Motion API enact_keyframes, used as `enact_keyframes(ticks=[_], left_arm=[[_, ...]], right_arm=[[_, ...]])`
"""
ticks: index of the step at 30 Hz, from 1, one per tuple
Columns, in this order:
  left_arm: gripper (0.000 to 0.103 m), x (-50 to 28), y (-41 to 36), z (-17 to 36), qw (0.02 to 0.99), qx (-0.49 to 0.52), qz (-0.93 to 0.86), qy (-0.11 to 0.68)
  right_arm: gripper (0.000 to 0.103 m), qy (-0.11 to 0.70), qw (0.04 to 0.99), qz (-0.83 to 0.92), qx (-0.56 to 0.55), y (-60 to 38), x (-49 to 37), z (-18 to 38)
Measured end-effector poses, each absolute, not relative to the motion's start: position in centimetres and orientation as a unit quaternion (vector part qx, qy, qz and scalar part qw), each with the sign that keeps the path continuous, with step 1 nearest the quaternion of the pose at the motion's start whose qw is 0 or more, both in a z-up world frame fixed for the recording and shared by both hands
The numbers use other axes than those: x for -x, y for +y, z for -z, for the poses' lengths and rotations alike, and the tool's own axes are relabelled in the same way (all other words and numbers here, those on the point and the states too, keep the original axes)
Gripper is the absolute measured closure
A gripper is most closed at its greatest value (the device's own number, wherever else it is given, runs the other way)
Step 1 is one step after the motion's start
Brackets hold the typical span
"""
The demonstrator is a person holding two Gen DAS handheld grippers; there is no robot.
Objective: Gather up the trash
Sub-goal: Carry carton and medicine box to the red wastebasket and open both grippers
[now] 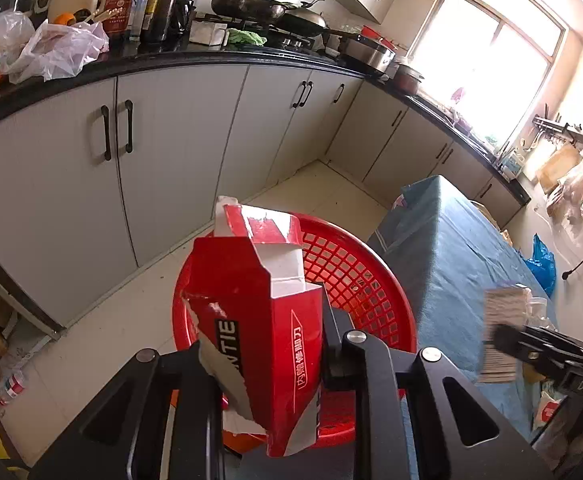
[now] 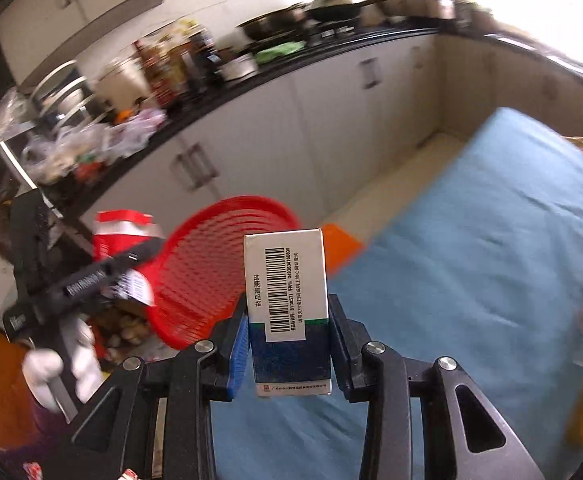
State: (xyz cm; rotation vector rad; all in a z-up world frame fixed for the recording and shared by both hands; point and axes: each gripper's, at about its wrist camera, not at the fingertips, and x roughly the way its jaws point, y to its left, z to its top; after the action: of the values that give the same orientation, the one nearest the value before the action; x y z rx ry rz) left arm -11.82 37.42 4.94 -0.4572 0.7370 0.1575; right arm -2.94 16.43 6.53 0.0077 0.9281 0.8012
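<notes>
The torn red carton [image 1: 267, 336] sits clamped between the jaws of the left gripper [image 1: 269, 364], held upright directly over the red mesh basket [image 1: 363, 280], which reads as the bin for the trash; carried there, the carton looks ready to drop in. The small white and blue medicine box [image 2: 289, 312] is pinched upright between the closed jaws of the right gripper [image 2: 289, 344], over the blue tablecloth [image 2: 471, 260], just short of the basket.

The left wrist view shows the carton's ripped flap and the basket's inside, with the right gripper only a blur at the edge. The right wrist view alone shows the box's barcode, a white-gloved hand [image 2: 59, 364] on the left tool, and the basket from outside.
</notes>
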Motion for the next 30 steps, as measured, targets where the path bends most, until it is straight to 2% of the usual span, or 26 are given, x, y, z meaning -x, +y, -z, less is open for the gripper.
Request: enact_keyframes(ticks=[5,9,12,14,22,26,30], left_arm=[[0.077,11.9,38.3,-4.8,0.905,0.228,-0.075,0.352],[0.059,12.4,38.8,-4.9,0.905,0.239,-0.074,0.344],[0.052,13.1,38.4,-5.2,0.908,0.234,-0.071,0.34],[0.047,13.4,38.1,-5.4,0.91,0.228,-0.071,0.338],[0.044,15.0,37.1,-6.8,0.919,0.211,-0.081,0.323],[0.031,15.5,35.9,-7.5,0.927,0.19,-0.086,0.311],[0.031,14.5,35.7,-7.3,0.927,0.186,-0.079,0.317]], right_arm=[[0.065,0.444,0.807,-0.39,-0.007,21.0,2.0,-4.8],[0.062,0.451,0.808,-0.379,-0.003,22.2,1.4,-3.6],[0.042,0.451,0.809,-0.377,-0.005,22.1,1.5,-3.4],[0.039,0.446,0.814,-0.372,-0.006,21.7,1.6,-3.6],[0.038,0.42,0.842,-0.338,-0.019,17.3,2.5,-5.2],[0.029,0.404,0.858,-0.316,-0.027,14.7,3.6,-5.5],[0.029,0.41,0.856,-0.309,-0.05,12.5,4.2,-5.0]])
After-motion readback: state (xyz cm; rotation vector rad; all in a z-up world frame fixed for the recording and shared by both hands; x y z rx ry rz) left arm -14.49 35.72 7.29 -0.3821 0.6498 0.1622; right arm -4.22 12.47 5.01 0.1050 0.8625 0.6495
